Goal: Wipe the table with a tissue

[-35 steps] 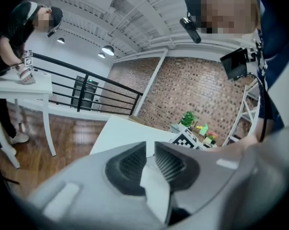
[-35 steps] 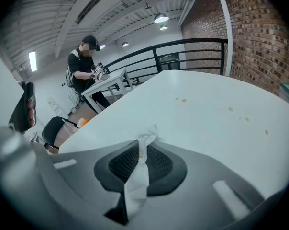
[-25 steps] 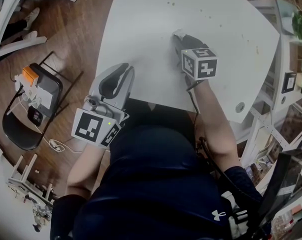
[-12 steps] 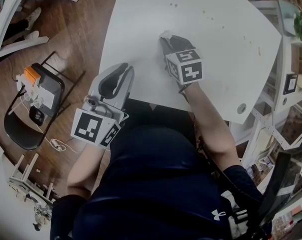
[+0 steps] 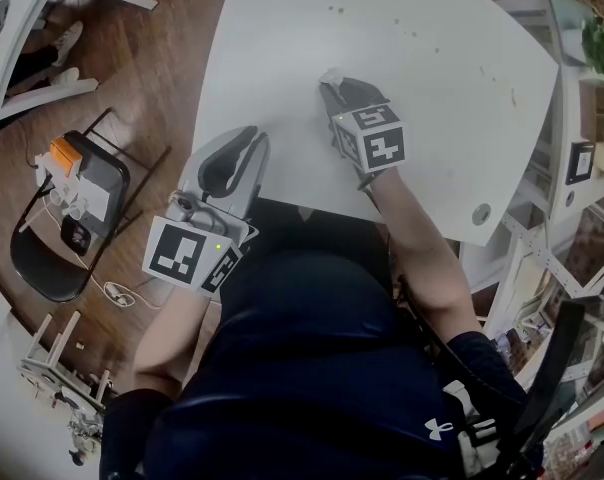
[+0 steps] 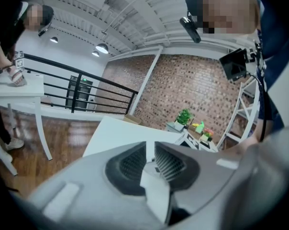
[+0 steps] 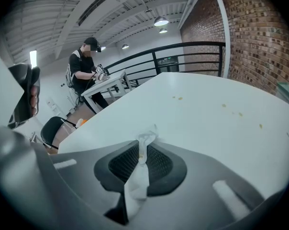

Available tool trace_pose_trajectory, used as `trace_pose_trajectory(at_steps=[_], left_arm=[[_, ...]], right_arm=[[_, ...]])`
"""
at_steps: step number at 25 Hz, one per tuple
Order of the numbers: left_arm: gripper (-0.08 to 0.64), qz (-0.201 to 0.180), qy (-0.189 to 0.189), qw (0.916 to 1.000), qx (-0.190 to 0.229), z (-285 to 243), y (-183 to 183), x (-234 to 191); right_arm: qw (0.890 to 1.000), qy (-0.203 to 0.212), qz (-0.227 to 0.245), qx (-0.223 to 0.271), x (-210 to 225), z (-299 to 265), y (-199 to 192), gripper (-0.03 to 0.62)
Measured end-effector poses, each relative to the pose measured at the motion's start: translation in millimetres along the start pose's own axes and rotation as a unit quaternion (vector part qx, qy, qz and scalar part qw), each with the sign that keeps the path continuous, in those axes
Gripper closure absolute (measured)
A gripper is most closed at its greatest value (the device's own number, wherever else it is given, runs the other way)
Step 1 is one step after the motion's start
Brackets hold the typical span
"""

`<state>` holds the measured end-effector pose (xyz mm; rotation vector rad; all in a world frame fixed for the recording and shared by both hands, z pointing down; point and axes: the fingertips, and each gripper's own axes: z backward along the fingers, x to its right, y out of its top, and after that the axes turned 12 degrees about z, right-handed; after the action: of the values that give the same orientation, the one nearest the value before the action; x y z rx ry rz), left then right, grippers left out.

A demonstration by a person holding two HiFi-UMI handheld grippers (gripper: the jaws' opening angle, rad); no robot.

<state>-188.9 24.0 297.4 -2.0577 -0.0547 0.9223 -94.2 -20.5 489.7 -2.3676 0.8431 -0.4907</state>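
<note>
My right gripper (image 5: 329, 85) rests low on the white table (image 5: 282, 48), left of its middle, shut on a crumpled white tissue (image 5: 330, 74). In the right gripper view the tissue (image 7: 137, 176) runs as a strip between the two pads and sticks out past the tips of the right gripper (image 7: 143, 146) onto the tabletop. Small brown crumbs (image 7: 178, 98) lie further out, with more crumbs (image 5: 334, 10) near the far side. My left gripper (image 5: 244, 140) hovers at the table's near left edge, shut, with nothing clearly held. Its jaws in the left gripper (image 6: 150, 153) view nearly meet.
A black folding chair (image 5: 52, 258) with an orange-and-white device stands on the wooden floor at the left. Shelving (image 5: 580, 163) lines the table's right side. A round grommet (image 5: 479, 213) sits in the table's near right corner. Another person (image 7: 84, 63) works at a distant white table.
My right gripper has slid left across the table with the tissue, most of it in the first half second. The left gripper has stayed in place.
</note>
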Motion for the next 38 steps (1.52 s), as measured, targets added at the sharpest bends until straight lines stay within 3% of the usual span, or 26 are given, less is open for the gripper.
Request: trace_pose_trajectory(at_steps=[16,20,24,28,32,38], left_arm=[[0.508,-0.015,-0.029,0.9994,-0.013,-17.9,-15.0,48.3],[0.508,-0.020,-0.043,0.9989,-0.008,-15.3,-11.2,54.4],[0.508,-0.026,-0.078,0.9966,-0.010,-10.6,-5.5,62.8],[0.508,-0.043,-0.125,0.9912,-0.011,-4.1,0.9,84.4],[0.508,-0.057,-0.140,0.9885,0.004,13.6,5.9,110.0],[0.514,-0.082,-0.143,0.9859,0.025,46.5,-14.4,168.9]], right_arm=[[0.998,-0.053,-0.042,0.000,54.6,45.9,-42.7,0.551],[0.995,-0.081,-0.060,-0.012,66.2,63.3,-54.8,0.551],[0.988,-0.120,-0.098,0.012,76.7,105.3,-54.3,0.551],[0.973,-0.161,-0.143,0.080,76.2,168.4,-43.2,0.551],[0.949,-0.153,-0.193,0.199,52.9,236.9,-28.1,0.549],[0.917,-0.135,-0.179,0.330,4.2,348.2,-25.4,0.549]])
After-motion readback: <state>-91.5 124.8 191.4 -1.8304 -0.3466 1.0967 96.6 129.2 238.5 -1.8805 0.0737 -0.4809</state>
